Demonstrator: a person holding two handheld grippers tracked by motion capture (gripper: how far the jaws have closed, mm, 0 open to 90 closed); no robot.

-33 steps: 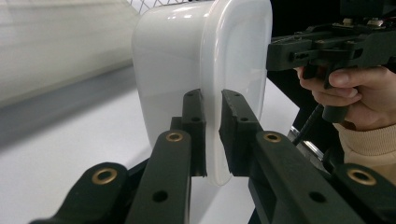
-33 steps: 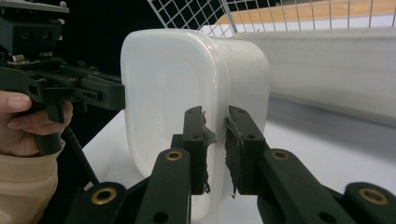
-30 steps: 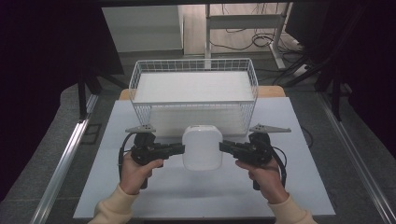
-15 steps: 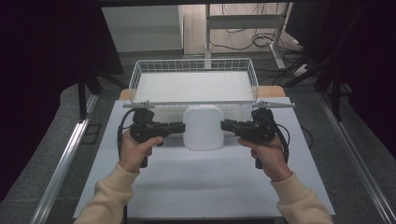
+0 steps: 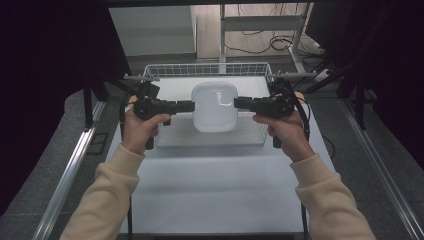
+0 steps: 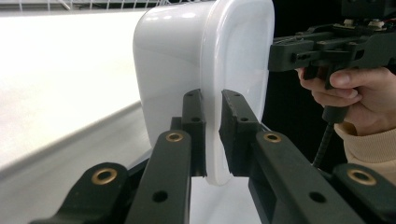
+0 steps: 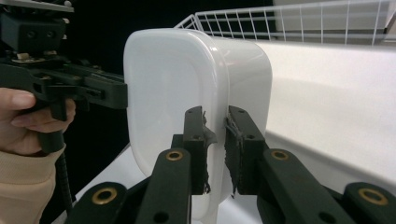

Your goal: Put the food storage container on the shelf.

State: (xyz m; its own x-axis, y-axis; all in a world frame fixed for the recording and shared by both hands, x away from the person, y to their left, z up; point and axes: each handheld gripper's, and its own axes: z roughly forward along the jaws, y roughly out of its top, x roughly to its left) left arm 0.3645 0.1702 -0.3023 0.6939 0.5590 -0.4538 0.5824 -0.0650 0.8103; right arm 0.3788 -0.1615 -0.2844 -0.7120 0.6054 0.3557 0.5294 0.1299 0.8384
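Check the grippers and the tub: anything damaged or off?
The right gripper has worn pads: the lining is frayed and peeling at the edges where it clamps the white tub's rim. The left gripper has clean pads. The tub is held level over the wire basket.

The wire basket's (image 5: pixel 207 70) near wall sits hidden behind the tub (image 5: pixel 214 106).

Bright overhead light, glare on table (image 5: pixel 210 185), dark surroundings.
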